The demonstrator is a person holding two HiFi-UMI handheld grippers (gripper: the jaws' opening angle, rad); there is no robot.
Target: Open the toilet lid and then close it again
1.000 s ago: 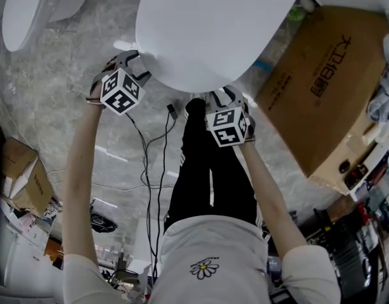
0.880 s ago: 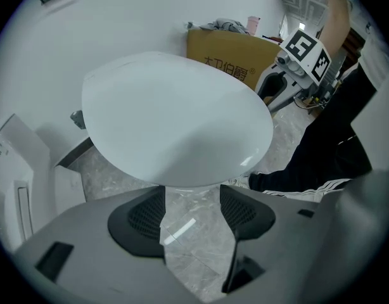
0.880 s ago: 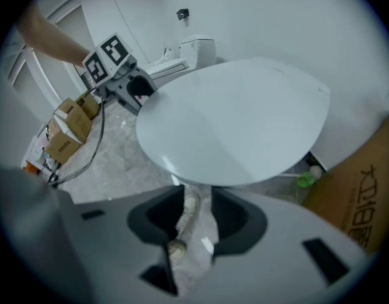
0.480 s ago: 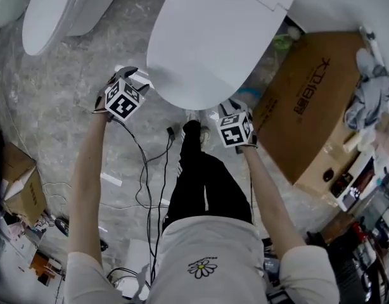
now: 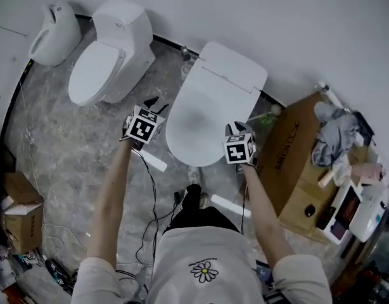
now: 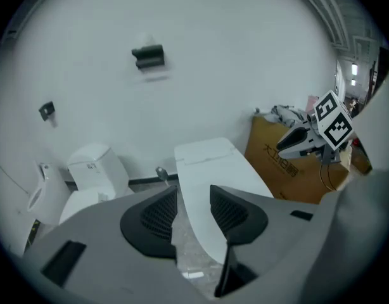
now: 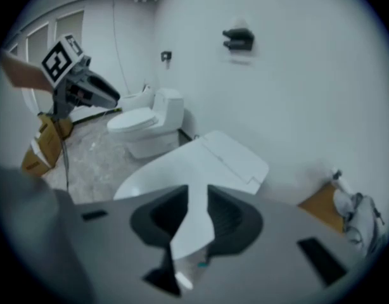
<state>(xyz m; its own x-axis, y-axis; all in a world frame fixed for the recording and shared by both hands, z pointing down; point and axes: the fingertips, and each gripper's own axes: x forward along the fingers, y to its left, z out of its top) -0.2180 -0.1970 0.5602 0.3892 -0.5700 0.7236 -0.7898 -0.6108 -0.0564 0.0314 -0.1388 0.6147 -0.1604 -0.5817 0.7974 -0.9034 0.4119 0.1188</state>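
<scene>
Hovering over the closed toilet lid (image 5: 210, 109), both claws are clear of it and touch nothing. The lid lies flat down on its bowl, a smooth white oval with the squared rear housing (image 5: 235, 65) behind it against the wall (image 5: 296, 18).

The left claw (image 5: 151, 104) hangs off the lid's left edge, near its front half. Its jaws have just been closing, yet a narrow gap stands between the ribbed pads (image 6: 158, 215). Through that gap only the grey floor (image 5: 61, 125) and the lid's rim show, well below. The right claw (image 5: 236, 127) hangs off the lid's right edge, about level with the left one. Its jaws have just been closing too and stand narrower, with a slim gap in which only the far-off lid is seen. Neither claw holds anything.

Left of the lid stands a second toilet (image 5: 112, 59), its own lid down, and beyond that a smaller white fixture (image 5: 52, 33). Right of the lid sits a cardboard box (image 5: 296, 151) with a bundle of grey cloth (image 5: 334, 135) on top. In front of the lid, dark cables (image 5: 150, 195) trail over the floor beside the person's legs (image 5: 194, 214). High on the wall behind the lid is a small dark fitting (image 6: 148, 56).
</scene>
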